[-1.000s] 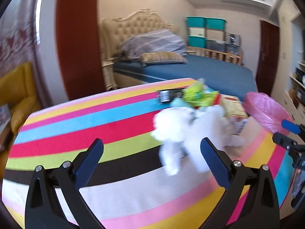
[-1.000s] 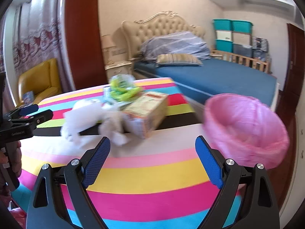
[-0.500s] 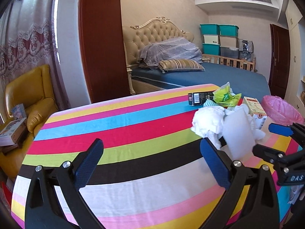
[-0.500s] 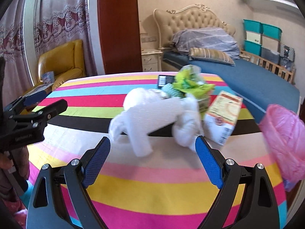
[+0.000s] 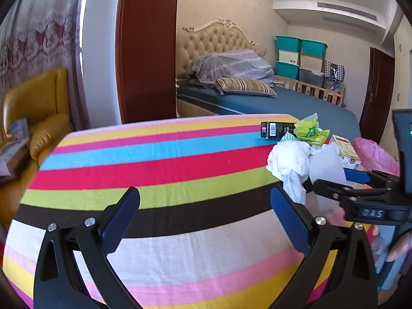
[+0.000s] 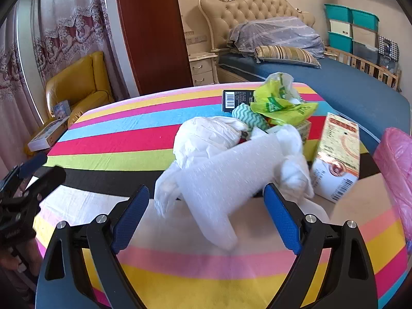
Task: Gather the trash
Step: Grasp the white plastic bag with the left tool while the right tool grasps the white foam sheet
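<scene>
A heap of trash lies on the striped table [image 6: 108,159]: a white foam sheet [image 6: 221,188], a crumpled white bag [image 6: 206,139], a green plastic bag [image 6: 278,103], a black box [image 6: 231,100] and a carton [image 6: 337,159]. My right gripper [image 6: 206,193] straddles the foam sheet, its jaws closing, and the pads are still clear of the sheet. The left wrist view shows the same gripper [image 5: 340,180] reaching into the heap [image 5: 291,162] from the right. My left gripper [image 5: 205,193] is open over bare cloth, left of the heap, with nothing between its fingers.
A pink-lined bin [image 6: 396,175] stands just off the table's right edge. Behind the table are a blue bed [image 5: 296,103] and a brown door panel [image 5: 146,46]. A yellow armchair [image 6: 77,85] with boxes beside it stands at the left. A hand [image 5: 399,247] holds the right gripper.
The right gripper has swung from the pink bin toward the white heap and closed in, so the foam sheet now lies between its jaws. In the left view the heap has slid rightward.
</scene>
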`<state>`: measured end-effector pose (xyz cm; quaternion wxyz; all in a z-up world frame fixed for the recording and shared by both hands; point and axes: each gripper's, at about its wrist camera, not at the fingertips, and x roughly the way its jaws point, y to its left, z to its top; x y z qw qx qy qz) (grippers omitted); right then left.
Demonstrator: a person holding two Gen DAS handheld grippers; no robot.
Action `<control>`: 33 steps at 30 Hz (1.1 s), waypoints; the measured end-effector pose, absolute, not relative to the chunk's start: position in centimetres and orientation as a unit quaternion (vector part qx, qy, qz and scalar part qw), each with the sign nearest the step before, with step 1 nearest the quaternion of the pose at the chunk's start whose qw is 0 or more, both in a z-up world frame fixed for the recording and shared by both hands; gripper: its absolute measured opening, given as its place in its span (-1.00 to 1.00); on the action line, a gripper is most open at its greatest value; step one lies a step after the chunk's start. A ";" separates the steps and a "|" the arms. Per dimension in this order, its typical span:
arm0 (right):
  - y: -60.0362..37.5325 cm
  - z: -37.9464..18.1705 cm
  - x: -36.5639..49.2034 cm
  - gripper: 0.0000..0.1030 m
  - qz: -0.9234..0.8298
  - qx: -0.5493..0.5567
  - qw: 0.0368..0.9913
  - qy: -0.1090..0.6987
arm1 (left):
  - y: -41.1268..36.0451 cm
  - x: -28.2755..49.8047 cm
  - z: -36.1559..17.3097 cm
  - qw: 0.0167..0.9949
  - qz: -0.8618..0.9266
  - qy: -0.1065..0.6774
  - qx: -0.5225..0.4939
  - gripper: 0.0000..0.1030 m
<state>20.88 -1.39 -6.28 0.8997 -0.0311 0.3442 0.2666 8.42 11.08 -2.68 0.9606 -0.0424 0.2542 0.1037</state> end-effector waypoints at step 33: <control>-11.9 -3.1 16.9 -0.16 0.231 -0.069 0.937 0.251 | 1.8 22.6 -5.0 0.934 0.029 0.355 -0.014 0.91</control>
